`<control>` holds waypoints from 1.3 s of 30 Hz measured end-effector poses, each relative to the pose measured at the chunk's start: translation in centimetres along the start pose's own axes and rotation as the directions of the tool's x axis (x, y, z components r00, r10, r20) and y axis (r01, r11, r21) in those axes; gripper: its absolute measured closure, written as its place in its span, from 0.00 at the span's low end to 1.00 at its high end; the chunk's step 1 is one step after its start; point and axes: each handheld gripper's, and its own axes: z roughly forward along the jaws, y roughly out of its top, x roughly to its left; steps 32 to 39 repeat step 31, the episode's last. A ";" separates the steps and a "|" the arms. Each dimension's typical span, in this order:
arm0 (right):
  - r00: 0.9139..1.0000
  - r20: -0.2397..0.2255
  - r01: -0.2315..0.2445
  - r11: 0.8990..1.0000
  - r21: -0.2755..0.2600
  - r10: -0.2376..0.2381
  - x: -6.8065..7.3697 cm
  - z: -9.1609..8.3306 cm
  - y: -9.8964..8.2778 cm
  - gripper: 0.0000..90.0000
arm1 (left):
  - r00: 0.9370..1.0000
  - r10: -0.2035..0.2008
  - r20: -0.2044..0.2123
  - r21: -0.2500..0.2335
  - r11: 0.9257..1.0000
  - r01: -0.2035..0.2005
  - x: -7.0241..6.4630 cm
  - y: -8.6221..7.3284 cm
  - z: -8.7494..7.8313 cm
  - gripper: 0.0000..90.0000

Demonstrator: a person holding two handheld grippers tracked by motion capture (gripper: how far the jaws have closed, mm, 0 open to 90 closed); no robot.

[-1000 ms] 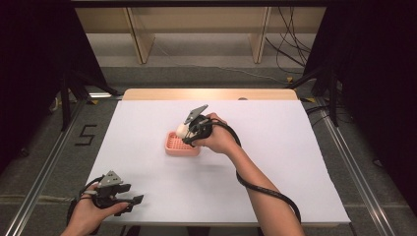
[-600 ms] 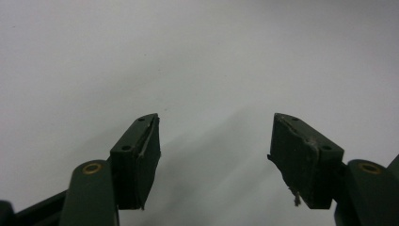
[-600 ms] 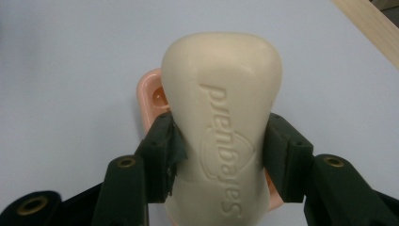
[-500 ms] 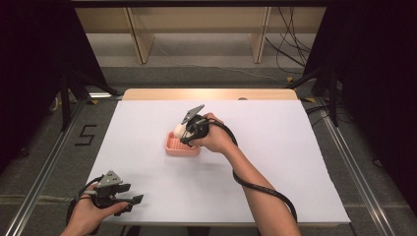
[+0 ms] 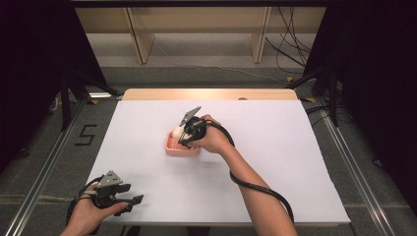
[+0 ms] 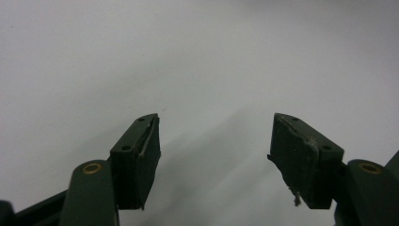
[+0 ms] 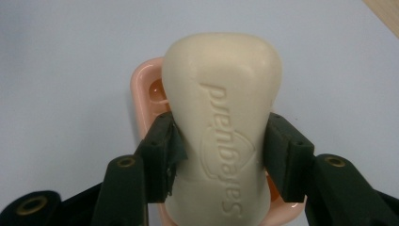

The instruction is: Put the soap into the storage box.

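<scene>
Black jaws, brass screws, black cables

I see the soap bar [image 7: 221, 117] over the soap dish [image 5: 172, 147] at the table's [image 5: 295, 162] middle. My left gripper [image 5: 129, 200] sits at the near left corner.

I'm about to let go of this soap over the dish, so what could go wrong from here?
1. The bar of soap is wider than the pink soap dish under it looks from the right gripper view, so it may land off-centre and tip over the rim.
2. The right gripper pinches only the bar's lower half; smooth soap could slip out early.
3. The light dish may slide on the white table.
</scene>
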 end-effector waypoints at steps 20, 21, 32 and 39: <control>0.998 0.024 -0.059 0.996 -0.068 0.060 0.0 -2.8 -1.1 0.49 | 1.000 0.000 -0.002 -0.001 1.000 0.000 0.0 0.0 0.0 0.37; 0.998 0.024 -0.062 0.996 -0.061 0.064 0.1 -3.4 -1.4 0.51 | 1.000 0.002 -0.002 0.000 1.000 -0.002 0.0 0.0 0.0 0.37; 0.994 0.043 -0.102 0.995 -0.021 0.103 3.2 -9.0 -8.6 0.67 | 1.000 0.000 -0.010 -0.011 1.000 0.000 0.0 0.1 0.0 0.37; 0.994 0.043 -0.102 0.995 -0.021 0.103 3.2 -9.0 -8.6 0.67 | 1.000 0.000 -0.010 -0.011 1.000 0.000 0.0 0.1 0.0 0.37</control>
